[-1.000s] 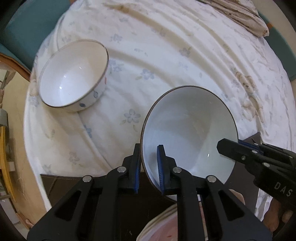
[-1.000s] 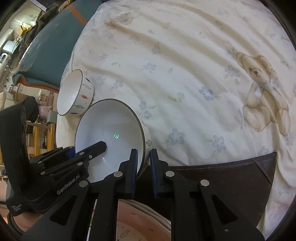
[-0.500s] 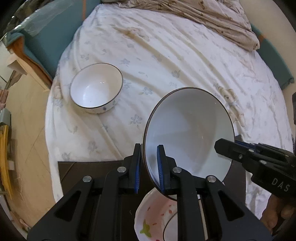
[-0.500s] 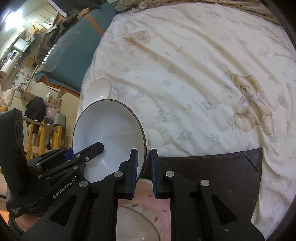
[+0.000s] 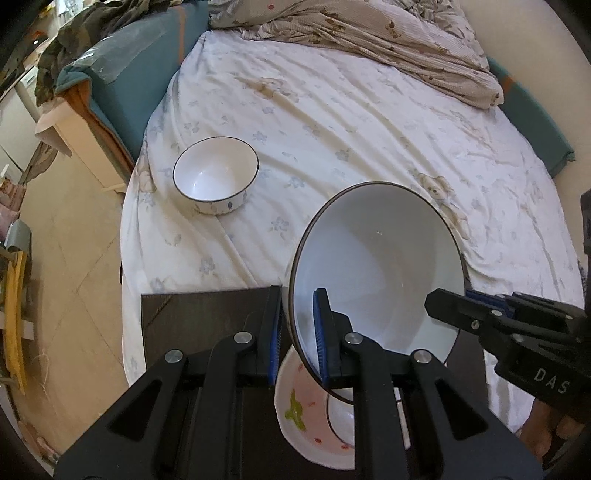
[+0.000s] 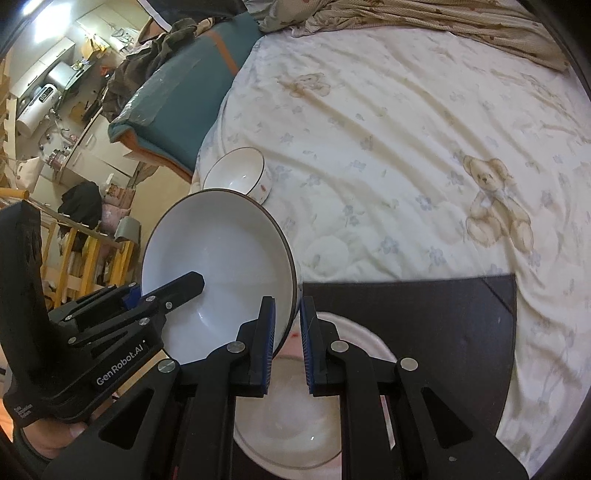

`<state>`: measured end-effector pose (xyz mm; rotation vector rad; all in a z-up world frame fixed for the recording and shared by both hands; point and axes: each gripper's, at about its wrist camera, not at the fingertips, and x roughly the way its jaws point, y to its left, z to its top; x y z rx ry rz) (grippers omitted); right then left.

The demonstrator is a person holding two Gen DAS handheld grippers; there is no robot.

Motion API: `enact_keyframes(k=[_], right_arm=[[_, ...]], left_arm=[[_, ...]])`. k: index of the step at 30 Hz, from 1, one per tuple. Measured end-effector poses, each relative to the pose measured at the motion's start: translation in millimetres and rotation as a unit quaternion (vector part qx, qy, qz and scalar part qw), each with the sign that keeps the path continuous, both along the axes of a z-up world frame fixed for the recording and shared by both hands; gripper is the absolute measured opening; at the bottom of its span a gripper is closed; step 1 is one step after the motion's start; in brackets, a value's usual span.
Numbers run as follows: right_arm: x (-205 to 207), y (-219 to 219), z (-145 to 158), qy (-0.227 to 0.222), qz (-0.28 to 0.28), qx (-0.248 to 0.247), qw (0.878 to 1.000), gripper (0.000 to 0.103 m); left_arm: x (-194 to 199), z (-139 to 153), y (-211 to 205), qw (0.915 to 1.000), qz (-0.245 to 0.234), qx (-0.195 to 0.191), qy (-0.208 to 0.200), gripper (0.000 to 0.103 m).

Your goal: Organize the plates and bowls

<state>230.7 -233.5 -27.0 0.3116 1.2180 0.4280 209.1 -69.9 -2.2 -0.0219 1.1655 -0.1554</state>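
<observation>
Both grippers hold one large white bowl (image 5: 376, 266) with a dark rim, tilted and lifted above the bed. My left gripper (image 5: 298, 325) is shut on its near-left rim. My right gripper (image 6: 287, 325) is shut on the opposite rim of the same bowl (image 6: 218, 258). Directly below the bowl sits a pink-patterned plate (image 5: 306, 417) holding a bowl (image 6: 291, 417), on a dark brown mat (image 6: 424, 325). A small white bowl (image 5: 216, 175) with blue leaf marks stands alone on the sheet near the bed's left edge, also in the right wrist view (image 6: 240, 173).
The bed has a cream sheet (image 5: 351, 122) with flowers and teddy bears. A crumpled blanket (image 5: 369, 33) lies at the far end. A teal cushion (image 5: 122, 81) borders the bed's left side. The floor (image 5: 66, 258) lies to the left.
Both grippers have lifted the large bowl higher and drawn it back; the bed looks farther away, and the pink plate with a bowl on it has come into view underneath.
</observation>
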Motion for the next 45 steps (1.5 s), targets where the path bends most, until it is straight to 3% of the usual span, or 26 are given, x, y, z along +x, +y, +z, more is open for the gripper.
enact_keyframes(k=[11,22,29,35,45], right_arm=[[-71,-12,18,-0.017,-0.02,0.011,1.0,0.015],[-118,-17,16,-0.023,-0.019,-0.003,1.0,0.015],[-119,-20,11,-0.017,-0.03,-0.003,0.999,0.015],[-113,-26,-10,0.019,-0.043,-0.006,0.999,0.015],[-107,-28,-30,0.056,-0.053,-0.023,0.997,0.015]], left_arm=[[-60,15,-15,0.9991,-0.03,0.01,-0.028,0.013],[-84,-4,-13,0.9995,-0.022,-0.019,0.014,0.013],[-78,-14,-22,0.9991,-0.033,-0.014,0.024,0.013],[-69,-39,-28,0.9982,-0.029,-0.009,0.051,0.013],[-65,-52,-31,0.9966,-0.035,-0.011,0.073,0.013]])
